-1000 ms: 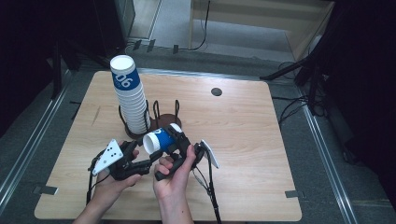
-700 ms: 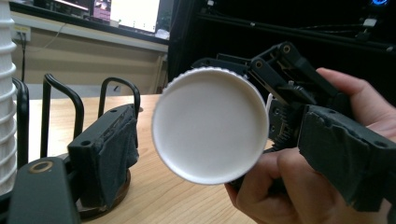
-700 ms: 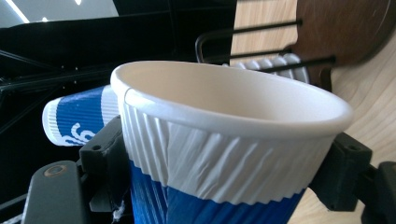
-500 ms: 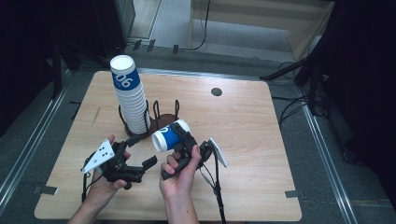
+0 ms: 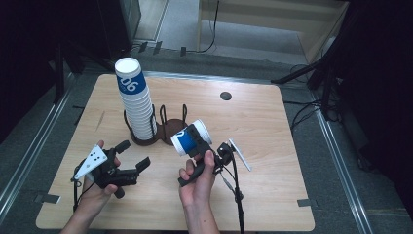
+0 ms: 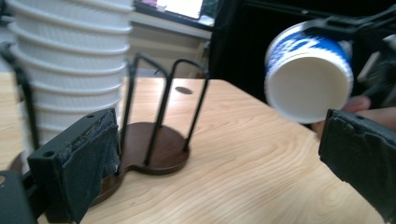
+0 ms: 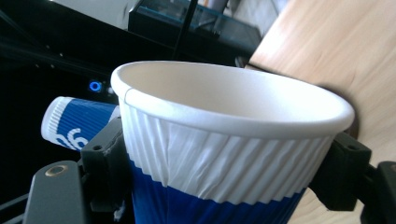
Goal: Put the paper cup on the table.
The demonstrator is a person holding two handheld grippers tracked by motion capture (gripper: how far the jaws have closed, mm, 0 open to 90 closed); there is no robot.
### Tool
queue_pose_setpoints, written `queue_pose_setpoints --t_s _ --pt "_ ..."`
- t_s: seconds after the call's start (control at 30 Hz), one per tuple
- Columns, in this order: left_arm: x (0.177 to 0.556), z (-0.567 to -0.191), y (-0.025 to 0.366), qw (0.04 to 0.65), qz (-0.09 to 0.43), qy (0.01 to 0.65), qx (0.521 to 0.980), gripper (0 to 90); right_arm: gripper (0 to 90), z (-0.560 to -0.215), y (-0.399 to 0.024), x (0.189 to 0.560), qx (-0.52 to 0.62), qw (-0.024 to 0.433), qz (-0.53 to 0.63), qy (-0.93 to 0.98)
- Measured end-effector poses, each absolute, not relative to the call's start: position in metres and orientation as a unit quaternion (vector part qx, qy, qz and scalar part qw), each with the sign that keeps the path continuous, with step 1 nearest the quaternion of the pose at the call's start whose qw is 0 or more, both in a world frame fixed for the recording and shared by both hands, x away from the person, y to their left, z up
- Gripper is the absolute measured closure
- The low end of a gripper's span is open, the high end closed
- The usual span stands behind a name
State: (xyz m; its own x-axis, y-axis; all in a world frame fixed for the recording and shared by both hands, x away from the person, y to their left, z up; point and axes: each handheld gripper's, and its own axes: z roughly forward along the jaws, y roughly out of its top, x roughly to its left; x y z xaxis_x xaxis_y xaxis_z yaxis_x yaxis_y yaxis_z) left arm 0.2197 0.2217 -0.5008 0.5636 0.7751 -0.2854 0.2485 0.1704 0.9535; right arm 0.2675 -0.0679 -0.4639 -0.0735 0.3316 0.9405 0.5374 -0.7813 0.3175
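Right gripper [image 5: 195,141]: jaws clamped on the ribbed wall of a blue-and-white paper cup [image 5: 191,138], one jaw on each side; cup held tilted on its side above the table [image 5: 272,161], its base toward the left gripper. Left gripper [image 5: 132,156]: jaws spread wide apart with nothing between them, held low over the table, well apart from the cup and aimed toward it. Just beyond the left gripper's jaws stands a dark wire cup holder [image 6: 156,140]; the tall stack of cups [image 5: 138,105] sits in its compartment on that gripper's left jaw side, and the compartment nearer the held cup is bare.
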Motion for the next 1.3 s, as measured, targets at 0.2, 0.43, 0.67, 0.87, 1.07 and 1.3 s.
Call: queue_pose_setpoints --t_s 0.2,0.43,0.67,0.87,1.07,1.3 --pt "0.221 -0.507 0.234 0.621 0.220 0.438 0.611 0.0 20.2 -0.459 -0.073 0.266 -0.657 0.007 -0.661 -0.361" --pt "0.224 -0.513 0.250 0.588 0.222 0.465 0.624 0.0 20.2 -0.457 -0.074 0.265 -0.647 -0.058 -0.649 -0.396" --pt "0.226 -0.520 0.265 0.567 0.229 0.485 0.625 0.0 20.2 -0.456 -0.079 0.266 -0.644 -0.101 -0.630 -0.422" --pt "0.227 -0.525 0.276 0.561 0.238 0.495 0.620 0.0 20.2 -0.453 -0.081 0.267 -0.636 -0.121 -0.621 -0.443" --pt "0.229 -0.531 0.287 0.552 0.245 0.509 0.613 0.0 20.2 -0.449 -0.080 0.267 -0.620 -0.172 -0.606 -0.468" --pt "0.230 -0.533 0.299 0.546 0.244 0.521 0.609 0.0 20.1 -0.447 -0.084 0.269 -0.604 -0.195 -0.607 -0.478"
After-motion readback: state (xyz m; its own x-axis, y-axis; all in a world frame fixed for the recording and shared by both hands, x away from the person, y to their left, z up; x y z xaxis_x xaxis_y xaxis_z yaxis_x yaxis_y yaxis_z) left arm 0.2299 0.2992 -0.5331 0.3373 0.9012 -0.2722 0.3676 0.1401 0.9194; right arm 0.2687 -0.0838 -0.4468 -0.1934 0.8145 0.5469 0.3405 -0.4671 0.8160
